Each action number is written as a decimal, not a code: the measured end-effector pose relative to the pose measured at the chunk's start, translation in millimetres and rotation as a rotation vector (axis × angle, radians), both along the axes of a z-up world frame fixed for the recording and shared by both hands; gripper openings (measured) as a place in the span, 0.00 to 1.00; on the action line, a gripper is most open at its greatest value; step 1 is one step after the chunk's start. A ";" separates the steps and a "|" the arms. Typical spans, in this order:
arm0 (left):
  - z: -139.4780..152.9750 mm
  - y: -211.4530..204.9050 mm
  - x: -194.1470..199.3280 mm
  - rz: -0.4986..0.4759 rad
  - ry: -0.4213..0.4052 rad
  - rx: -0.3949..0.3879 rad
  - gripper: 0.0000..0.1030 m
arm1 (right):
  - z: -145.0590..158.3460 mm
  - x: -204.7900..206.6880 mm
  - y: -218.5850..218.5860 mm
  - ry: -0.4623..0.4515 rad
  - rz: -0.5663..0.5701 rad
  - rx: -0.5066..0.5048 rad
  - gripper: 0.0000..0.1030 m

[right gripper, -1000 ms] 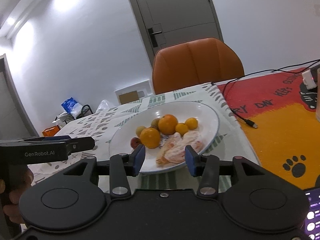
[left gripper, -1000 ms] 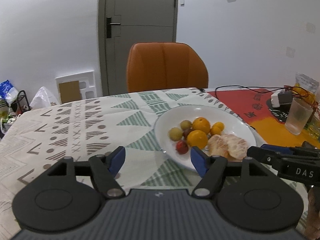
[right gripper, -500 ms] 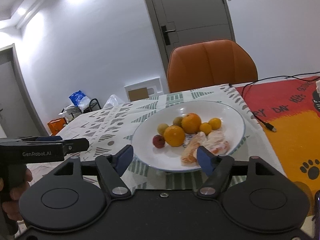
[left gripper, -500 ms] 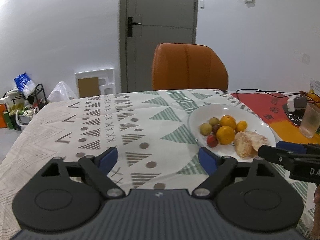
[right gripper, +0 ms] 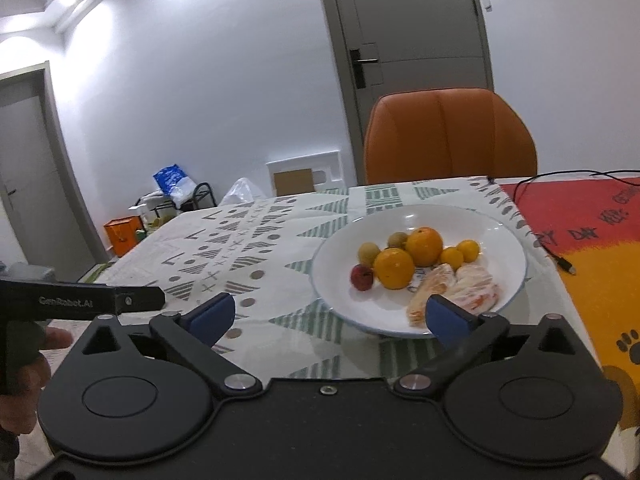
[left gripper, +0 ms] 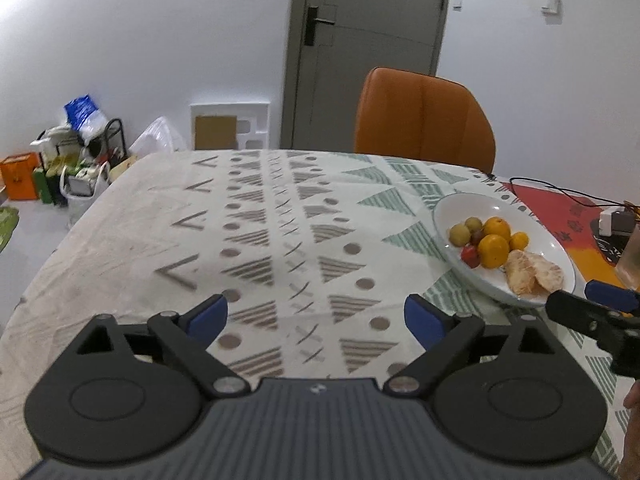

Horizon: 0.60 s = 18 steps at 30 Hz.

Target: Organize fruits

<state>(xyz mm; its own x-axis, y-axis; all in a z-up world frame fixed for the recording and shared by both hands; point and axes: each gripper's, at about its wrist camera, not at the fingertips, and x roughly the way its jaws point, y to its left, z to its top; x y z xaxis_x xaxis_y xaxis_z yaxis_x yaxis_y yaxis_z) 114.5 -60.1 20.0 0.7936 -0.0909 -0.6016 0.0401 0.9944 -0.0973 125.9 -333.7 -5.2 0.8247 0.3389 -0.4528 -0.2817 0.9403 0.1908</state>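
Orange chair [right gripper: 450,136]: stood at the tabletop's far edge, its back upright. Grey door [left gripper: 366,50]: shut, in the wall behind the chair, with a dark handle on its left side. Patterned tablecloth [left gripper: 256,240]: covered most of the tabletop, printed with triangles, dots and crosses. Red and orange mat [right gripper: 592,232]: lay along the tabletop's right side, with paw prints near its front edge. Black cable [right gripper: 532,216]: trailed across the mat from the far edge. Orange box [left gripper: 18,176]: sat on the floor beyond the tabletop's left edge, among bags.

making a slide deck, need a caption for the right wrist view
Open right gripper facing a white plate of oranges, peeled segments and small fruits.
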 end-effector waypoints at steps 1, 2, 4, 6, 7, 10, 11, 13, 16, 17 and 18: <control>0.4 3.1 -3.2 0.005 0.003 -0.004 0.92 | 1.1 -1.6 0.7 0.006 0.008 0.010 1.00; 1.1 5.9 -6.2 0.009 0.006 -0.009 0.92 | 1.7 -3.3 1.5 0.010 0.010 0.014 1.00; 2.7 9.7 -11.9 0.018 0.009 -0.015 0.93 | 3.1 -7.1 4.5 0.013 0.008 0.005 1.00; 4.4 12.4 -17.7 0.028 0.008 -0.017 0.94 | 4.0 -11.3 8.0 0.014 0.009 -0.006 1.00; 5.4 13.7 -20.8 0.031 0.010 -0.017 0.94 | 4.4 -13.5 9.6 0.014 0.010 -0.009 1.00; 8.4 15.5 -30.3 0.032 0.008 -0.016 0.94 | 5.8 -21.4 12.6 0.019 0.020 -0.008 1.00; 9.6 16.3 -33.7 0.035 0.006 -0.013 0.95 | 6.1 -24.1 13.0 0.021 0.022 -0.006 1.00; 11.5 17.3 -40.3 0.038 0.003 -0.014 0.95 | 7.4 -28.7 13.2 0.026 0.031 -0.001 1.00; 14.8 19.6 -49.3 0.041 0.005 -0.018 0.96 | 10.8 -36.8 13.8 0.021 0.046 0.004 1.00; 16.2 20.4 -52.6 0.041 0.003 -0.012 0.96 | 12.0 -38.8 14.0 0.019 0.050 0.005 1.00; 17.3 20.5 -56.1 0.044 0.000 -0.001 0.96 | 13.5 -41.2 14.3 0.018 0.055 0.006 1.00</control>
<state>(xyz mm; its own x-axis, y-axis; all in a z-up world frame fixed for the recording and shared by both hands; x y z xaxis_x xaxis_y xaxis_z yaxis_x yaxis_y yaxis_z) 58.4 -39.5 37.3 0.7966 -0.0567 -0.6019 -0.0034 0.9951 -0.0983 84.6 -319.4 8.2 0.7962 0.3865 -0.4654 -0.3295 0.9222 0.2023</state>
